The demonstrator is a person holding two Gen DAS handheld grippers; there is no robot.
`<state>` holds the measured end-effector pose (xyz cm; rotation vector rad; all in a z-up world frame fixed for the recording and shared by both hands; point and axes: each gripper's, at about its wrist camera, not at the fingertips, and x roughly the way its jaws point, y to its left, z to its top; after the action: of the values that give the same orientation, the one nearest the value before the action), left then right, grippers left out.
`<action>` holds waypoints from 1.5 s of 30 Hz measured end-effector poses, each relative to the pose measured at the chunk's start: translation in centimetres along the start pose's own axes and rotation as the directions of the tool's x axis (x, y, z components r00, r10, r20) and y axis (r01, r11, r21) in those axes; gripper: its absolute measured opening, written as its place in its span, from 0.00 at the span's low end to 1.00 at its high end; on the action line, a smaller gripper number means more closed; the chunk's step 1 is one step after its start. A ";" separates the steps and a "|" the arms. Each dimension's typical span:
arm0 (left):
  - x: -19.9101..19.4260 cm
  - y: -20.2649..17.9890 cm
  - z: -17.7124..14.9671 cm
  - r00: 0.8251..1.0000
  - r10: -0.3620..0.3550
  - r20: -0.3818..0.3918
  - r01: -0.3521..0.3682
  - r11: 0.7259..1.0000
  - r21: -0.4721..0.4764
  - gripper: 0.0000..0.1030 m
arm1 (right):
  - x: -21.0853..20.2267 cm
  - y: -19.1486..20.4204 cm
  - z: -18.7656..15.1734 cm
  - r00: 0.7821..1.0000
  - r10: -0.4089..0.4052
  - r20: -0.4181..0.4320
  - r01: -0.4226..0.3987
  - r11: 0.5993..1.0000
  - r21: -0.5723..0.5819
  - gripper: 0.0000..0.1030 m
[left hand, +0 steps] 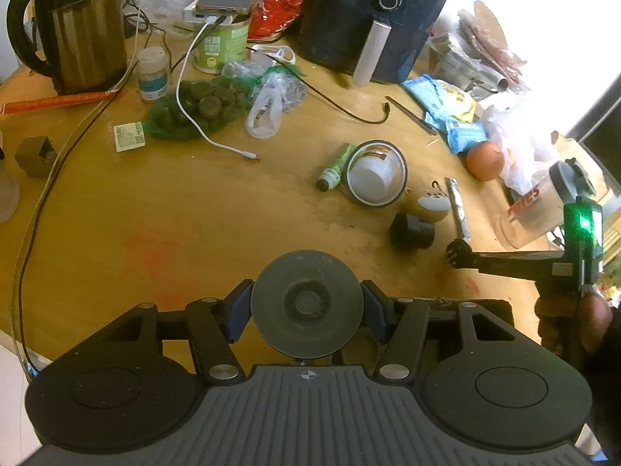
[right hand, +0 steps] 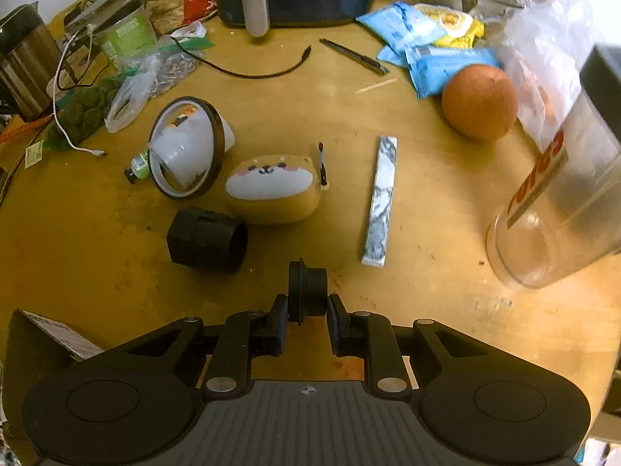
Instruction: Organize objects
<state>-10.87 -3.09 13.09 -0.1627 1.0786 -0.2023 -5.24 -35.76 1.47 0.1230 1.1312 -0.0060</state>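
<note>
In the left wrist view my left gripper [left hand: 306, 312] is shut on a round dark grey suction-cup disc [left hand: 306, 295], with a blue pad pressing on each side of it, above the wooden table [left hand: 194, 213]. In the right wrist view my right gripper [right hand: 309, 310] is shut on a small black flanged cylinder [right hand: 308, 285], held just over the table. The left view also shows the right gripper [left hand: 458, 254] at the right, held by a hand [left hand: 562, 322]. Beyond it lie a black tube-shaped part [right hand: 207, 239], a dog-faced plush case [right hand: 271, 188] and a marbled stick [right hand: 380, 202].
A tape roll with a plastic cup in it [right hand: 186, 147] and a small green bottle [right hand: 137, 167] lie at the left. An orange [right hand: 479, 101], blue snack packets [right hand: 434, 62] and a tilted clear tumbler [right hand: 551, 202] are at the right. A kettle [left hand: 77, 27], air fryer [left hand: 368, 15] and cables crowd the back.
</note>
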 end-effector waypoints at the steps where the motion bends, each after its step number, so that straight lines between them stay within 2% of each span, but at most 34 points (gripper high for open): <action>1: 0.0 0.0 0.0 1.000 -0.001 0.000 0.001 1.000 0.001 0.56 | 0.0 -0.1 -0.1 1.000 -0.001 0.004 0.001 1.000 0.002 0.24; 11: -0.5 0.1 -0.6 1.000 0.005 0.001 -0.005 1.000 -0.004 0.56 | 1.1 -0.1 0.4 0.999 0.008 0.036 -0.009 1.000 0.011 0.27; 19: -0.9 0.2 -1.1 1.000 0.007 0.003 -0.006 1.000 -0.011 0.56 | 0.8 0.2 0.8 0.997 0.008 0.074 -0.009 1.000 0.003 0.22; 27: -0.8 -0.3 -1.4 1.000 -0.007 0.002 0.007 1.000 -0.001 0.56 | -2.2 -0.3 0.1 0.993 0.021 0.120 -0.024 0.999 0.024 0.22; 35: -0.5 -1.3 -1.6 1.000 -0.026 -0.006 0.026 0.999 0.027 0.56 | -6.3 -0.9 -0.8 0.984 0.064 0.164 -0.077 0.994 0.075 0.22; 45: 0.1 -3.0 -2.0 0.998 -0.055 -0.025 0.056 0.996 0.067 0.56 | -9.6 -0.3 -3.6 0.977 0.137 0.161 -0.159 0.979 0.129 0.22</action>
<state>-12.83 -6.05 12.80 -0.1302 1.0898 -0.2908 -12.60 -36.28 8.60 0.3281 0.9669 0.0371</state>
